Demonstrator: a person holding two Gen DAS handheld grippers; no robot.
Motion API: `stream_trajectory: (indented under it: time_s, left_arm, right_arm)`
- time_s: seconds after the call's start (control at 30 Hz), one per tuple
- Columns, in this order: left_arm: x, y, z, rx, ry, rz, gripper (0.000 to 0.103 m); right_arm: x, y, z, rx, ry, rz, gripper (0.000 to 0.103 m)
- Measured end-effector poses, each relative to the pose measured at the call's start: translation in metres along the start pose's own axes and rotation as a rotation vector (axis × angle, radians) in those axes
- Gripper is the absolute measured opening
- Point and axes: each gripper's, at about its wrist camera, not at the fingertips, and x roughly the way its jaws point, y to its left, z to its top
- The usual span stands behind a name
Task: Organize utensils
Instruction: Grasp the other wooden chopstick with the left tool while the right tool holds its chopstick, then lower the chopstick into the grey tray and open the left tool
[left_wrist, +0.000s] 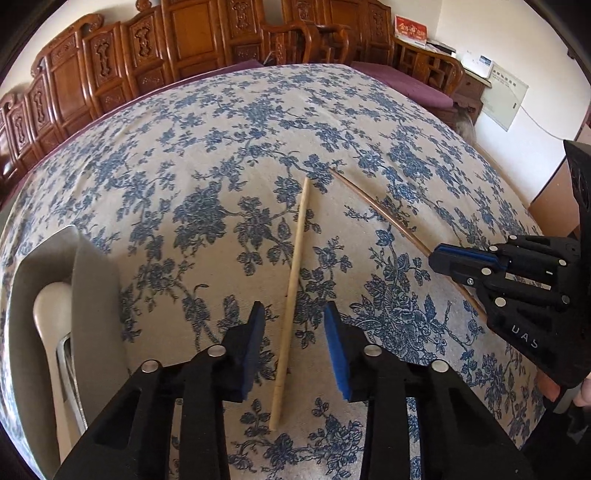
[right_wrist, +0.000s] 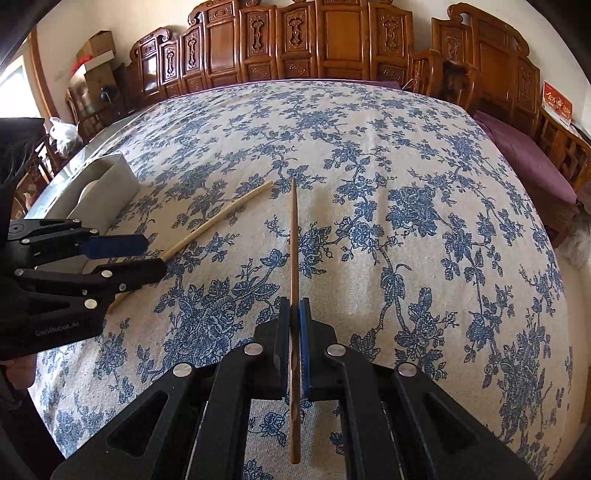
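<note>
A pale wooden chopstick lies on the blue floral tablecloth. My left gripper straddles its near half, open, with a gap between each blue pad and the stick. From the right wrist view the same gripper reaches in from the left over the pale chopstick. My right gripper is shut on a dark brown chopstick, which points away along its fingers with the far tip near the cloth. In the left wrist view the right gripper sits at the right, holding that brown chopstick.
A grey open box stands at the table's left, holding a white spoon and a metal utensil; it also shows in the right wrist view as the grey box. Carved wooden furniture and a purple cushioned bench ring the table.
</note>
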Motion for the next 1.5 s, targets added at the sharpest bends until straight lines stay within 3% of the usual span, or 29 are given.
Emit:
stream_trajectory:
  time_s: [0.4, 0.8, 1.5]
  left_arm:
    - [0.005, 0.004, -0.006, -0.004, 0.011, 0.006, 0.005]
    - [-0.037, 0.024, -0.02, -0.032, -0.031, 0.006, 0.005]
    - [-0.114, 0.088, -0.047, -0.098, -0.119, 0.076, 0.005]
  right_arm:
    - [0.002, 0.002, -0.001, -0.004, 0.005, -0.006, 0.006]
    - [-0.003, 0.026, 0.006, -0.042, -0.012, 0.018, 0.006]
    - [-0.026, 0.088, 0.01, -0.159, -0.076, 0.066, 0.006]
